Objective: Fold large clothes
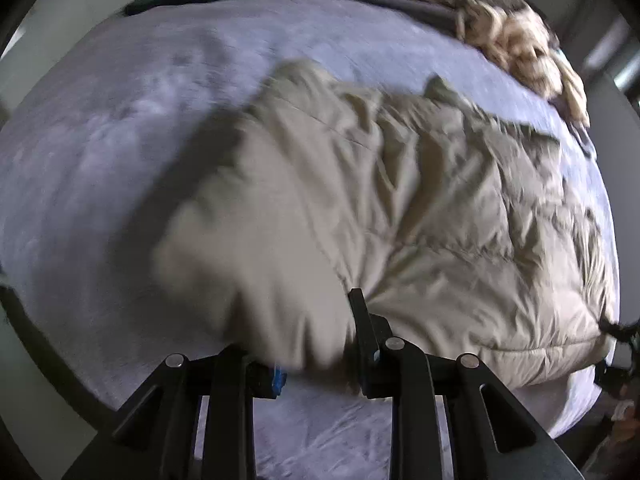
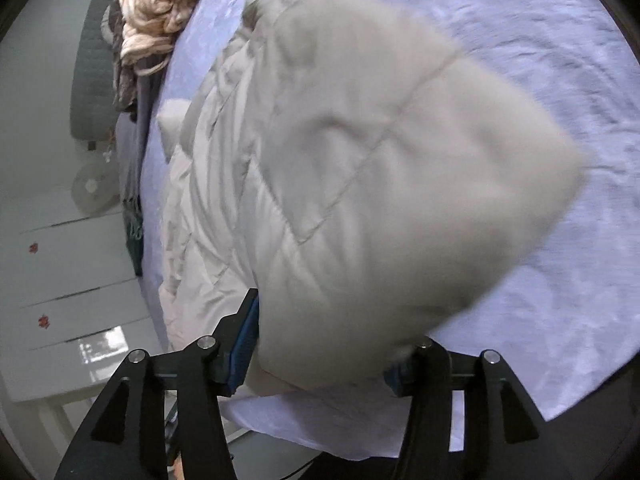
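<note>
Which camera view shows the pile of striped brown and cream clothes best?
The right wrist view: the pile of striped brown and cream clothes appears sharper there. The left wrist view shows it blurred at the bed's edge.

Beige quilted puffer jacket (image 1: 420, 200) lying crumpled across a lavender bedsheet (image 1: 100, 160). A puffy corner is lifted toward the viewer in both wrist views, blurred; diagonal stitching shows on its surface.
</note>
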